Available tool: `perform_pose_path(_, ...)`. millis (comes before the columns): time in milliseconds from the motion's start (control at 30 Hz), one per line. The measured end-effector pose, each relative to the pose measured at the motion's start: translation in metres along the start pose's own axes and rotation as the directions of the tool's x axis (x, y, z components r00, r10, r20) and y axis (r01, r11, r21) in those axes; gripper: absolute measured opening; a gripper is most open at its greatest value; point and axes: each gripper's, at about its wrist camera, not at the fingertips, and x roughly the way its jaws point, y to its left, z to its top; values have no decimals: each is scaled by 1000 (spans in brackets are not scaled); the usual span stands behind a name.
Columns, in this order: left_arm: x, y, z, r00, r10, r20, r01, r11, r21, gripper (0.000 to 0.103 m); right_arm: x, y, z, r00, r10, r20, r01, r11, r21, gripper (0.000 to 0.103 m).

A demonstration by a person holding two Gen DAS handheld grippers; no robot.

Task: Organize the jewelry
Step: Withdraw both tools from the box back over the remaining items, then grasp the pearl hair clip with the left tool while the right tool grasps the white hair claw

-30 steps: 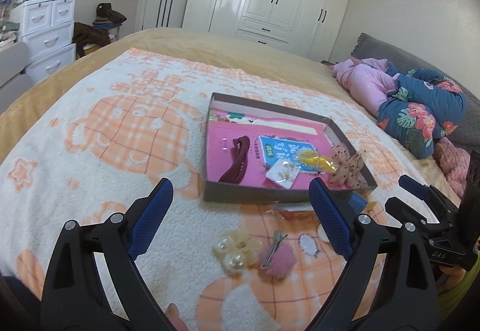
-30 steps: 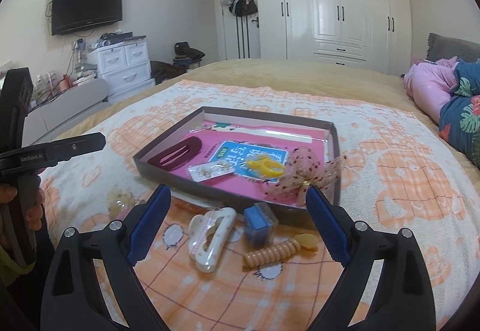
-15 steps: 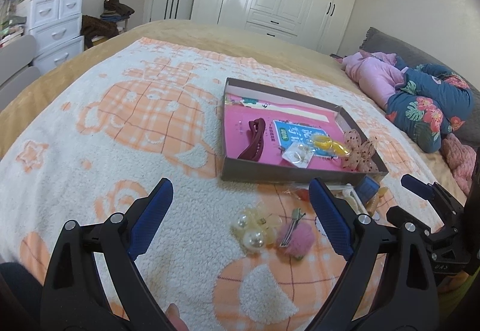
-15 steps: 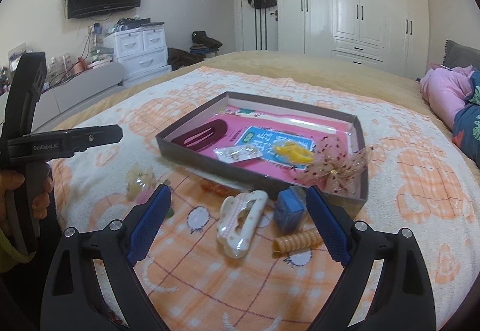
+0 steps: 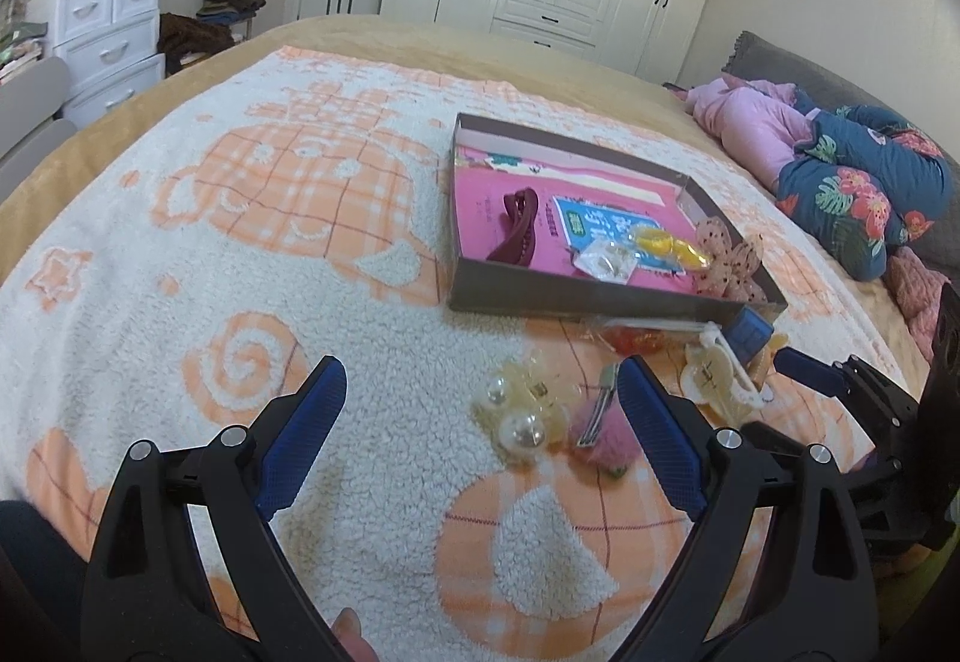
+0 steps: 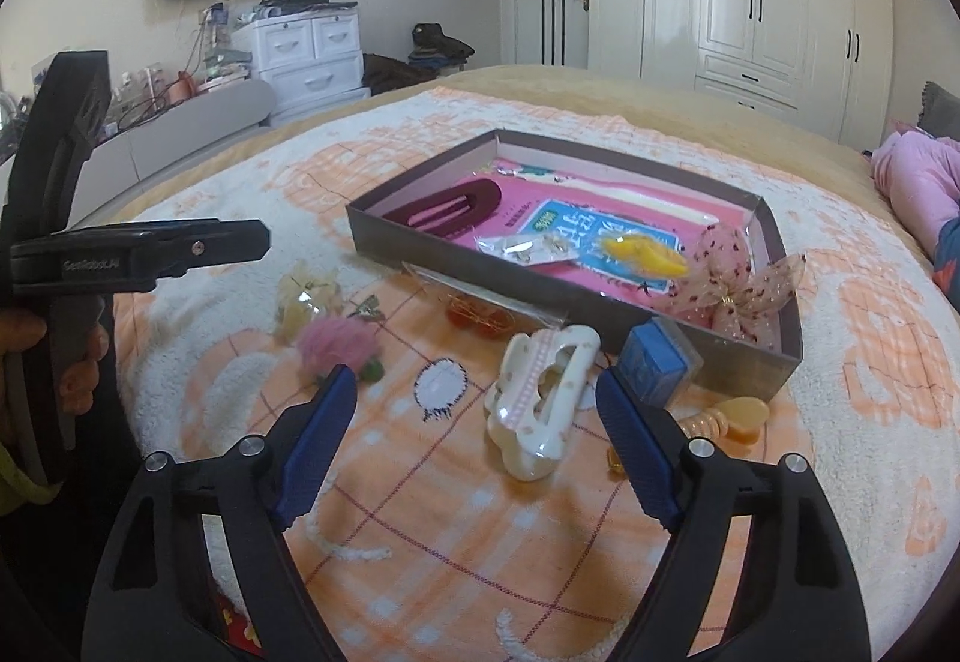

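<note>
The right claw [image 6: 474,422], its blue-padded jaws spread wide and holding nothing, hovers over a cream, pink-checked plastic hair claw clip [image 6: 543,398] that lies on the orange-and-white fleece blanket [image 6: 420,530] of the bed, just short of the shallow grey cardboard box with a pink floor [image 6: 600,311]. The left claw [image 5: 480,440], equally wide and empty, hangs above a cluster of pale yellow pearl-beaded hair ties [image 5: 522,410] and a fluffy pink pom-pom hair clip [image 5: 594,437].

The step in hand looks like a pickup of the cream clip for the box. A sound grasp would likely straddle its narrow waist, the jaws coming straight down so the pads do not drag the fleece.

A small blue square case [image 6: 657,362] leans against the box wall right beside the clip, and an amber spiral hair tie [image 6: 720,422] lies just beyond; both crowd the right jaw's path. Inside the box sit a maroon hair clip [image 6: 450,206], a yellow hair tie [image 6: 648,254], a clear packet of small jewelry [image 6: 528,248] and a dotted sheer bow [image 6: 726,284] spilling over the near rim. The floor behind the maroon clip stays open. The box wall is low, so a modest lift should clear it. The two claws work near each other, which leaves little room to swing sideways.
</note>
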Motion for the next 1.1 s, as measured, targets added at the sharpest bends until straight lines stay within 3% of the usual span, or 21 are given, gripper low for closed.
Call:
perform_pose_path(333,24,-8,-12,997,-27,-70,29,999,28,78,15,-14,-3,999,-13,-37,15,999,44,68)
perform_pose_path(567,38,-8,-14,995,-37,-95,39,999,15,68,29,-23,-3,998,7,-67,0,996,91,61)
perform_pose_path(767,48,-10,-13,995,-33,-97,34,999,9,63,42,-27,-2,996,18,-88,-7,993,118,38)
perform_pose_path(900,51,-12,-12,994,-33,-100,35,999,15,55,41,-28,-3,995,48,-87,-37,992,124,38)
perform_pose_path(1000,52,-11,-12,994,-35,-100,36,999,12,40,38,-22,-4,994,73,-86,-63,992,106,38)
perform_pose_path(1100,52,-11,-13,994,-42,-105,43,999,13,38,33,-15,-6,992,92,-84,-85,993,84,37)
